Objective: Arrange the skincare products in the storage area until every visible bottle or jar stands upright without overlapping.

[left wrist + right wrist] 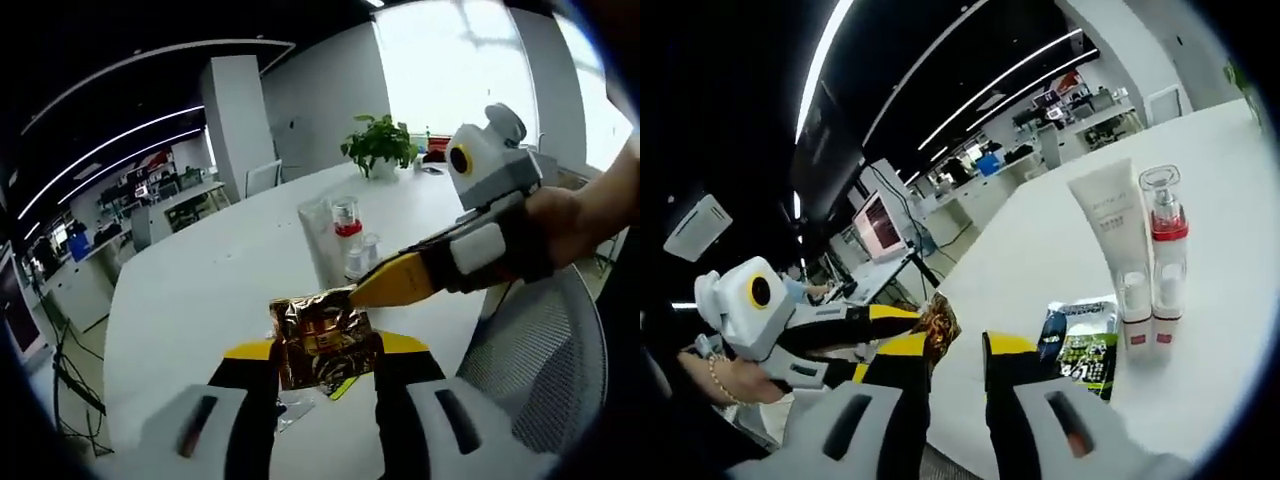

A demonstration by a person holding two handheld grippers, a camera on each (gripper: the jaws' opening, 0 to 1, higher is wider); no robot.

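Note:
A gold foil sachet (318, 330) hangs above the white table (190, 300) with my left gripper (325, 350) shut on it. My right gripper (375, 290) comes in from the right, its yellow tip touching the sachet's upper corner. In the right gripper view, my right gripper (955, 345) is open, and the gold sachet (938, 320) sits by its left jaw, held by the left gripper (912, 318). Beyond stand a white tube (318, 240) and a clear-capped bottle with a red band (346, 218). A green-black sachet (1080, 345) lies flat beside the tube (1108, 215) and bottle (1165, 225).
A potted plant (378, 145) stands at the table's far end. A mesh office chair (540, 360) is close at the right of the left gripper view. Desks and monitors (880, 225) fill the room beyond the table edge.

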